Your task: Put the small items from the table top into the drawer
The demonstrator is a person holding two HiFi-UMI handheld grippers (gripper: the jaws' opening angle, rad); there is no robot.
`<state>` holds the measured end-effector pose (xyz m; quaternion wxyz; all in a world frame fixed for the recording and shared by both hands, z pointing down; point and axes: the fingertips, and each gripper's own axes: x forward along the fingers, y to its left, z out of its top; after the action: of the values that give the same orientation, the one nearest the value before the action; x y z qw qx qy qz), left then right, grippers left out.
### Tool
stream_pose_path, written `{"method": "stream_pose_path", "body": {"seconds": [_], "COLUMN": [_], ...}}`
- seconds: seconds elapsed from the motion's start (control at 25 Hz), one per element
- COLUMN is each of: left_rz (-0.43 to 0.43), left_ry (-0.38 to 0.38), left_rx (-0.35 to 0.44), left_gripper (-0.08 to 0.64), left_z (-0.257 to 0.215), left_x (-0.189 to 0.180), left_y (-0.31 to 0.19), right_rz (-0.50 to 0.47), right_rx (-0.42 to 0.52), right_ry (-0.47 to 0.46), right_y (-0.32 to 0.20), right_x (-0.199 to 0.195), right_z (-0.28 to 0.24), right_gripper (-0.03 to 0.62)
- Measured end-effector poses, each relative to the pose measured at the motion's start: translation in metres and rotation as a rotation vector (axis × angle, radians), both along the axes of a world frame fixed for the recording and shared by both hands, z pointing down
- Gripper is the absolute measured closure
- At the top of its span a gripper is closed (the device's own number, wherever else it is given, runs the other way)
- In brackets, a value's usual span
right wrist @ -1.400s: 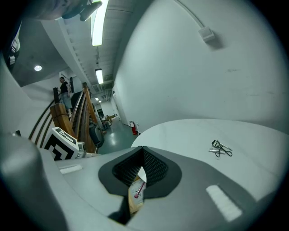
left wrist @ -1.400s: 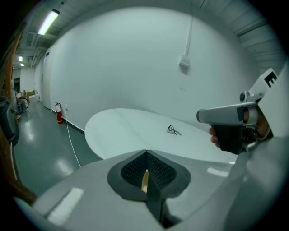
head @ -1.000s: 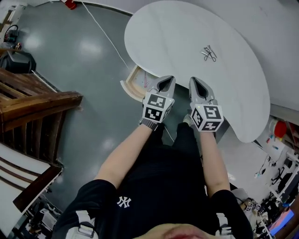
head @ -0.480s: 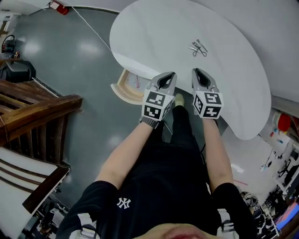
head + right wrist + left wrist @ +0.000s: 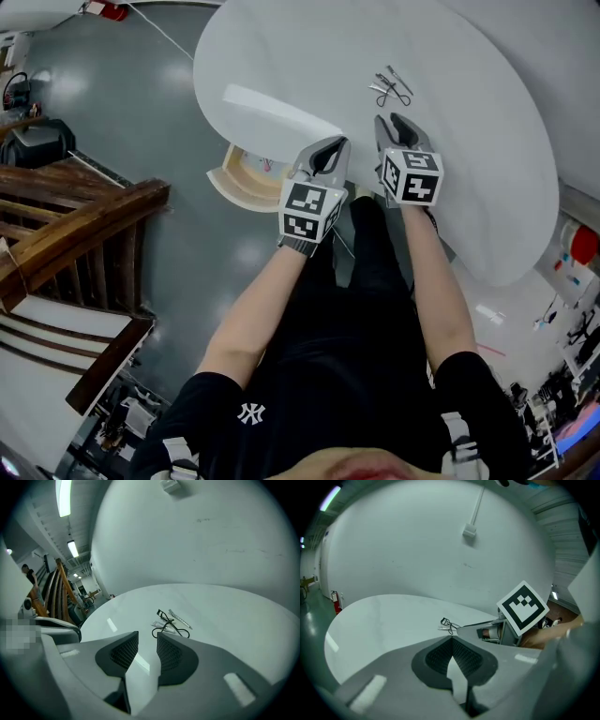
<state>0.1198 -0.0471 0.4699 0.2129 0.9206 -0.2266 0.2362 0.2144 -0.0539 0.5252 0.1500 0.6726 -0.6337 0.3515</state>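
Note:
A black eyelash curler (image 5: 165, 620) lies with a slim silver stick (image 5: 180, 619) and a small packet on the white round table (image 5: 281, 66); the cluster (image 5: 392, 86) sits toward the far side. My right gripper (image 5: 392, 121) is just short of it over the table. Its jaws have just been opening and stand open with nothing between them (image 5: 147, 644). My left gripper (image 5: 329, 144) is at the table's near edge, shut and empty. The items (image 5: 447, 624) lie ahead of it. The wooden drawer (image 5: 234, 178) stands pulled out below the left table edge.
Wooden stair rails (image 5: 75, 225) fill the left side over the grey floor. A white cable (image 5: 164, 33) runs across the floor to a red extinguisher (image 5: 105, 9). A white wall stands behind the table. The person's legs are below the grippers.
Both grippers have moved forward toward the items, the right one out over the table. The right jaws went from shut to open. The left jaws stay shut.

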Motion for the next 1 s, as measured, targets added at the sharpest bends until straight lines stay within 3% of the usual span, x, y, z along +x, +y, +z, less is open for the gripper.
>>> {"method": "stream_pose_path", "body": {"seconds": [0.52,0.68,0.88,1.0], "left_rz": [-0.039,-0.045,-0.066,-0.071], "left_ry": [-0.051,-0.055,-0.068,-0.068], "left_rx": [-0.016,-0.014,-0.014,-0.014], "left_gripper": [0.552,0.552,0.552,0.552], "left_z": [0.019,0.019,0.02,0.021], "left_x": [0.015,0.02,0.017,0.017], "left_y": [-0.014,-0.016,-0.02,-0.02], "right_rz": [0.105,0.13,0.163,0.182], "right_rx": [-0.122,-0.142,-0.175,-0.165], "right_ry": [-0.242,-0.267,-0.293,-0.325], "right_y": [-0.027,-0.031,-0.033,-0.032], "right_x": [0.01,0.015,0.022,0.026], "right_z": [0.037,0.04,0.043,0.044], "right_gripper": [0.406,0.403,0.483,0.486]}}
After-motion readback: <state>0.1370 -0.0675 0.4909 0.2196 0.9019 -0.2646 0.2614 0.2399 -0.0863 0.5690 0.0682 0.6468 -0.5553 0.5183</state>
